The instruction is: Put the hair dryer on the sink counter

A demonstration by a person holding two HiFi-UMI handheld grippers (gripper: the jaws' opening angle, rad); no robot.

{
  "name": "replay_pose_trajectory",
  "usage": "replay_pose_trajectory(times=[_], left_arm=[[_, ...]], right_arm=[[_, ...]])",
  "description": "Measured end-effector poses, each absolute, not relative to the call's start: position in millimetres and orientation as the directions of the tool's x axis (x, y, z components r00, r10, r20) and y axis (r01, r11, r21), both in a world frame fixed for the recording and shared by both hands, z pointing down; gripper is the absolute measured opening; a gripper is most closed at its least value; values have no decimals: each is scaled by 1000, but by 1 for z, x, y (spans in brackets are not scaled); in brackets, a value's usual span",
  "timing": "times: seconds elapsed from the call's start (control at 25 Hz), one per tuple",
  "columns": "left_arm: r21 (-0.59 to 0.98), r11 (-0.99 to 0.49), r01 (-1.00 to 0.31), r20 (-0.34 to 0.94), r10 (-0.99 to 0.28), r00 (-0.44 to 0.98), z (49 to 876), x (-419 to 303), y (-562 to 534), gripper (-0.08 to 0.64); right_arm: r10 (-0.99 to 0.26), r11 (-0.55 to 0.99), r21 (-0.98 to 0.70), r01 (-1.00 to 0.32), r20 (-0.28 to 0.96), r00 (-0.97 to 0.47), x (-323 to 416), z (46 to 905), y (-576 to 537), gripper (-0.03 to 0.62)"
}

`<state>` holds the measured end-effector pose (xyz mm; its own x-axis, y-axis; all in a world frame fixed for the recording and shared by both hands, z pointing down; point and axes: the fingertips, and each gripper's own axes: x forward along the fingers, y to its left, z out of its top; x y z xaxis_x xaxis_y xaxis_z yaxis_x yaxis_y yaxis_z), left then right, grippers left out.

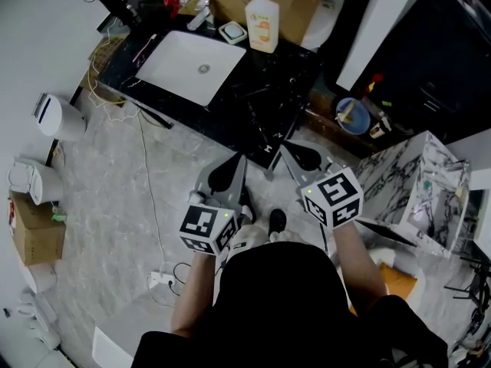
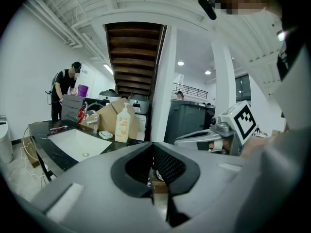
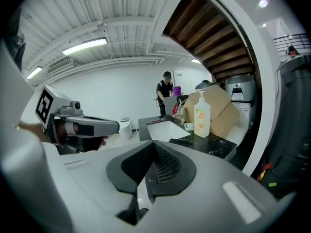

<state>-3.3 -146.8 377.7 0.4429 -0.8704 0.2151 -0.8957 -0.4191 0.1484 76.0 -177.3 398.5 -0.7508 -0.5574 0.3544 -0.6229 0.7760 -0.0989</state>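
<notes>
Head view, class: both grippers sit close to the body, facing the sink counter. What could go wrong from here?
1. A white cable trails across the floor to a power strip near the person's feet, so a step forward could snag it.
2. The sink counter beside the basin holds dark clutter and a soap bottle. Anything set down there might knock them.
3. The left gripper and right gripper are shut and empty, so neither can grasp until it opens.

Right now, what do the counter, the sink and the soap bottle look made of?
The counter: black polished stone, likely marble, white veins and sheen. The sink: smooth white, probably ceramic. The soap bottle: pale plastic with pump top.
</notes>
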Motion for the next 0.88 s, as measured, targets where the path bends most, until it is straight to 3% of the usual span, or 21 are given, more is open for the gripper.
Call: replay_pose_trajectory(times=[0.88], left_arm=[[133, -409, -903, 181, -886, 428, 361, -10, -148, -1]], right_arm=[[-573, 790, -78, -608, 258, -778, 76, 365, -169, 9]])
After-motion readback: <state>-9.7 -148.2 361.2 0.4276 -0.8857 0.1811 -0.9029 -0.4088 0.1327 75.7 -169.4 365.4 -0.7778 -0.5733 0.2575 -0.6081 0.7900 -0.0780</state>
